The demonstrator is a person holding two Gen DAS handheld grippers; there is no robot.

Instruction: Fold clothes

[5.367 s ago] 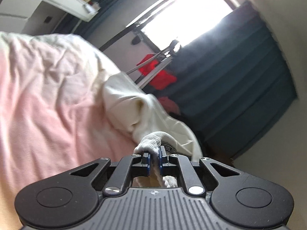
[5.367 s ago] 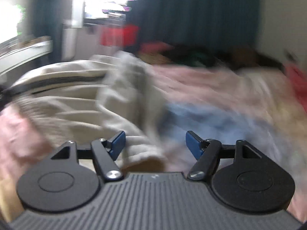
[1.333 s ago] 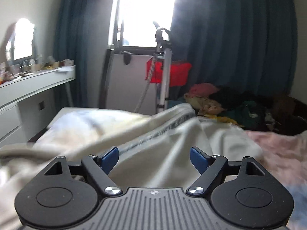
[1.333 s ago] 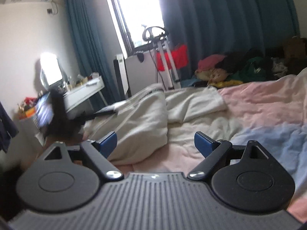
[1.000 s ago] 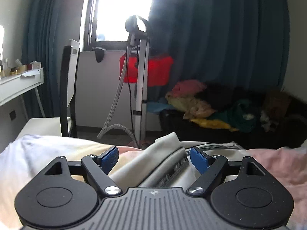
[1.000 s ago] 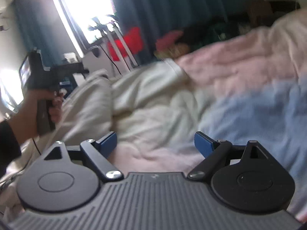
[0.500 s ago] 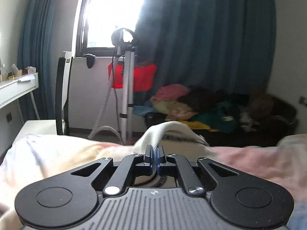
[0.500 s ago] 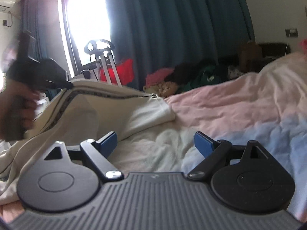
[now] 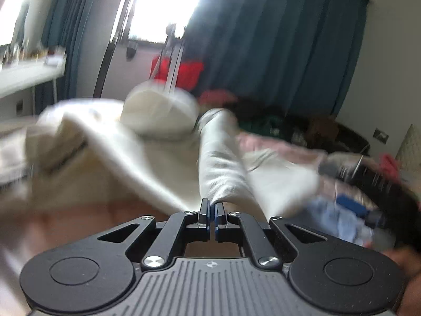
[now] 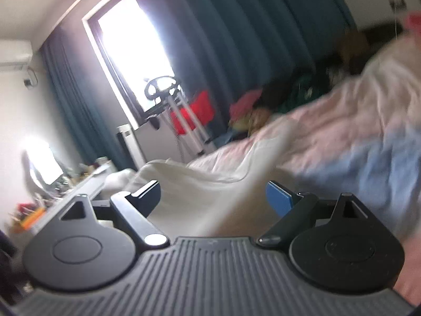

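A cream garment (image 9: 147, 152) with a dark striped trim lies spread over the pink and blue bedcover (image 9: 342, 216). My left gripper (image 9: 211, 206) is shut on a ribbed edge of the cream garment (image 9: 221, 173), which stretches away from the jaws. The view is motion-blurred. My right gripper (image 10: 213, 193) is open and empty, jaws wide, just above the cream garment (image 10: 200, 187). It also appears as a dark blur at the right of the left wrist view (image 9: 352, 205).
A pile of coloured clothes (image 9: 276, 123) lies at the far side under the teal curtains (image 9: 276, 52). A metal stand with a red bag (image 10: 192, 115) is by the window. A white desk (image 9: 23, 76) with clutter is at the left.
My left gripper, shut on the garment edge, has pulled it back over the bed and the garment now spreads out ahead. My right gripper stays open and has tilted and dropped closer to the cloth.
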